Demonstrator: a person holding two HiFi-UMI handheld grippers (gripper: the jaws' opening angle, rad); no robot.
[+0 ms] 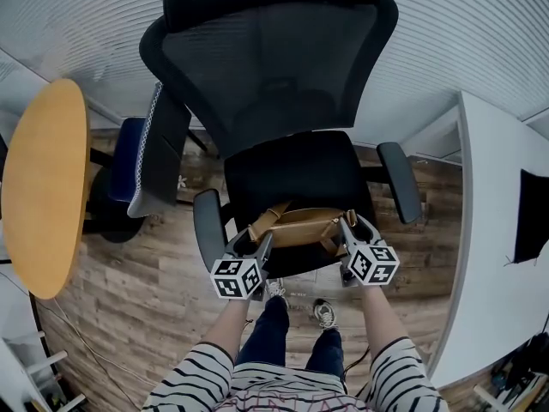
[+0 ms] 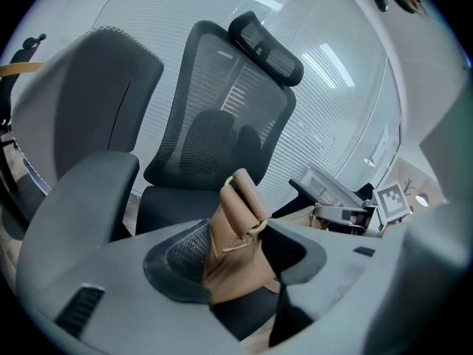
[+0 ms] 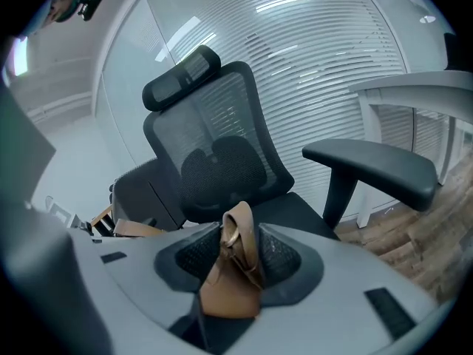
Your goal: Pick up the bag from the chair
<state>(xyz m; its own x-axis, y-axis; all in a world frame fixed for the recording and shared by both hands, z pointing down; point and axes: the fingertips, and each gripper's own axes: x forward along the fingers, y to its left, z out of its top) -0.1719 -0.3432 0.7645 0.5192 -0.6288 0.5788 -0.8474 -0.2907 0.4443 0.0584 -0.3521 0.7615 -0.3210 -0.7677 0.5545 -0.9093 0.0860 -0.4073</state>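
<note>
A tan leather bag (image 1: 302, 227) sits at the front of the black office chair's seat (image 1: 296, 174) in the head view. My left gripper (image 1: 262, 245) is shut on the bag's left strap end (image 2: 235, 231), pinched between its ribbed pads. My right gripper (image 1: 347, 230) is shut on the bag's right strap end with its metal ring (image 3: 236, 261). Both grippers hold the bag from the seat's front edge, one at each side. The bag's lower part is hidden behind the jaws in both gripper views.
The chair's armrests (image 1: 401, 181) flank the bag on both sides, and its mesh backrest (image 1: 270, 67) rises behind. A round yellow table (image 1: 45, 183) stands at the left, a second chair (image 1: 154, 157) beside it. A white desk (image 1: 502, 230) runs along the right. Wooden floor below.
</note>
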